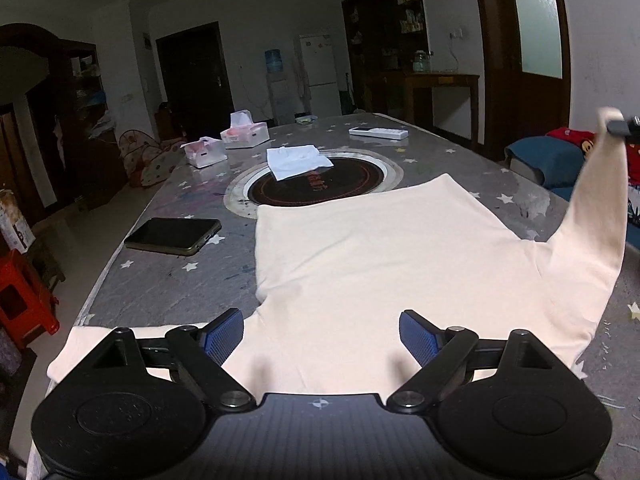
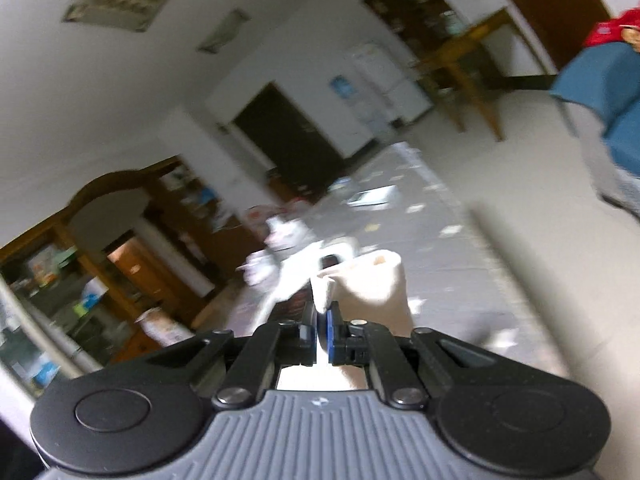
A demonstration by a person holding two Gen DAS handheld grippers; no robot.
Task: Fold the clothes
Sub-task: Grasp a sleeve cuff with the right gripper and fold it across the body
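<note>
Jaws: left gripper (image 1: 321,338) spread over the shirt (image 1: 380,264); right gripper (image 2: 322,334) clamped on the sleeve (image 2: 370,280), which could be pulled free by a jerk.

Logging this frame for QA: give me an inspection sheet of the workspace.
Surface: grey star-print table with round inset hob.
Job's things: cream shirt spread flat, right sleeve lifted; folded white garment on the hob's edge.
Clutter: phone, two tissue boxes, remote.
Grippers: left tool open over the shirt's near edge; right tool shut on the sleeve cuff.
Cables: nothing seen on the table.
Surroundings: fridge, water dispenser, wooden side table, red stool.
</note>
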